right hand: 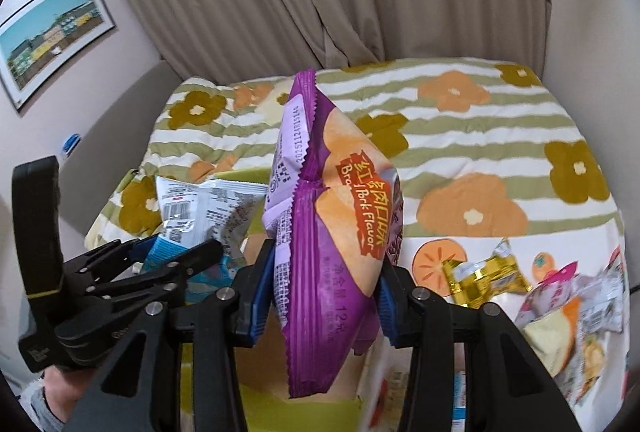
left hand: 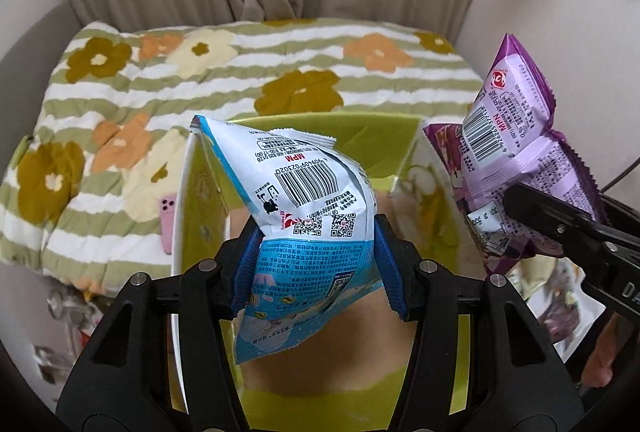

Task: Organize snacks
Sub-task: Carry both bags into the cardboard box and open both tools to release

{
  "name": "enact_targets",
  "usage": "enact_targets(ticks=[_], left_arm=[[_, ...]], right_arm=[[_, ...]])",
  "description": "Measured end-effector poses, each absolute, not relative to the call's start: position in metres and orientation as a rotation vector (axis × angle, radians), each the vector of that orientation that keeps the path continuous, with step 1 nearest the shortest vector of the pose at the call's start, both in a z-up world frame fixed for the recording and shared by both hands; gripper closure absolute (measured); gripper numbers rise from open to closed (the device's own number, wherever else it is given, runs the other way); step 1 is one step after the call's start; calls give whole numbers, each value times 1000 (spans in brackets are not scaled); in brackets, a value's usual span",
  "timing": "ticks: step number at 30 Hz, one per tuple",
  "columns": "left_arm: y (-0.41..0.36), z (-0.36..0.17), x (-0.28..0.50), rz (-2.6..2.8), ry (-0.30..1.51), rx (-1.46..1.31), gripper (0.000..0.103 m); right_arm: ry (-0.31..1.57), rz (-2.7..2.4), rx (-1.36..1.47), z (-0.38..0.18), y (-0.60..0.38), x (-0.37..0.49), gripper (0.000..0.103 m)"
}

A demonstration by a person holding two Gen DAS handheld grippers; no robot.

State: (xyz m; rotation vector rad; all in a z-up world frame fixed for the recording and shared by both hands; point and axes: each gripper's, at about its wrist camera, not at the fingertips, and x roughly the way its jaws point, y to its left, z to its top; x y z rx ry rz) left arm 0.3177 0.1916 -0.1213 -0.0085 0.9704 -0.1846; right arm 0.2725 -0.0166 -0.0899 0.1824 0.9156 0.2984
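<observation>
while the left gripper (left hand: 316,264) pinches the blue snack bag (left hand: 304,216) above the green box (left hand: 320,130) and the right gripper (right hand: 326,288) clamps the purple snack bag (right hand: 332,232) over the box's right edge, a loose pinch could drop either bag onto the bed (left hand: 120,104).

Flowered bed with a box and loose snacks

The striped, flowered blanket (left hand: 168,104) covers the bed; a yellow-green box (left hand: 200,192) sits at centre, a pink phone (left hand: 167,222) left of it, wrapped snacks (right hand: 520,284) at lower right.
</observation>
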Motion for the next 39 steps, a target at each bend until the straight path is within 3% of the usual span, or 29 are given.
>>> enact_targets(ticks=[1, 2, 4, 23, 25, 26, 27, 28, 29, 39], left_arm=[[192, -127, 323, -190, 986, 1, 37], [193, -133, 328, -180, 1002, 12, 17], [198, -138, 332, -158, 998, 16, 4], [245, -145, 300, -81, 1040, -44, 4], [247, -145, 299, -73, 1039, -39, 4], [248, -146, 298, -71, 1041, -40, 4], [249, -146, 298, -71, 1043, -42, 4], [250, -148, 297, -71, 1048, -45, 4], [251, -149, 297, -74, 1052, -47, 4], [248, -151, 289, -102, 1052, -37, 4]], right_arm=[[929, 287, 182, -94, -13, 277, 62], [940, 279, 180, -97, -10, 281, 62], [964, 269, 183, -105, -6, 288, 62], [1024, 299, 103, -141, 31, 326, 60], [1026, 295, 102, -145, 33, 330, 52], [1024, 299, 104, -146, 33, 331, 37], [1020, 300, 100, -146, 34, 331, 14], [1010, 303, 97, -145, 34, 330, 4], [1003, 305, 94, -144, 34, 328, 0], [1012, 263, 70, -141, 23, 307, 0]])
